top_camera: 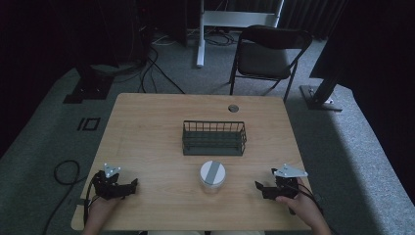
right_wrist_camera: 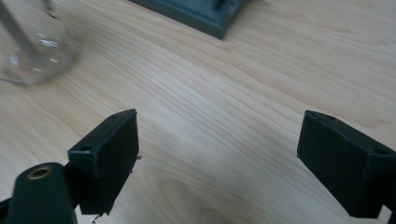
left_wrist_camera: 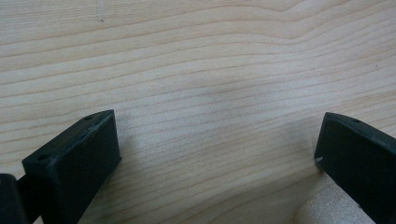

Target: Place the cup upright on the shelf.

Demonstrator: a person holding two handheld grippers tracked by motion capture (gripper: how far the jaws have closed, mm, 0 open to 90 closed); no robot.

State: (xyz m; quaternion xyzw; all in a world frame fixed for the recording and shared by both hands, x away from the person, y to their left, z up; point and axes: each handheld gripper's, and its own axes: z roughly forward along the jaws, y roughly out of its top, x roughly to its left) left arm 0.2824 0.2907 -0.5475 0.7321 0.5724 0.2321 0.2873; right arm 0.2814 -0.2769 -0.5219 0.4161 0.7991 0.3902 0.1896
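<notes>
A clear glass jar with a white and grey lid (top_camera: pixel 212 175) stands on the wooden table (top_camera: pixel 156 122), near its front middle. Behind it sits a dark green wire basket (top_camera: pixel 214 138). My left gripper (top_camera: pixel 131 186) rests low at the front left, held by a hand, open with bare wood between its jaws (left_wrist_camera: pixel 217 149). My right gripper (top_camera: pixel 259 187) is at the front right, also open and holding nothing (right_wrist_camera: pixel 219 154). In the right gripper view the jar (right_wrist_camera: pixel 32 44) is at the upper left and the basket's corner (right_wrist_camera: pixel 205 16) at the top.
A round cable hole (top_camera: pixel 233 108) is in the table's far edge. A black folding chair (top_camera: pixel 266 54) stands behind the table. Cables lie on the grey carpet at the left (top_camera: pixel 66 171). A pale foam patch (left_wrist_camera: pixel 322 207) is under the left gripper's right jaw.
</notes>
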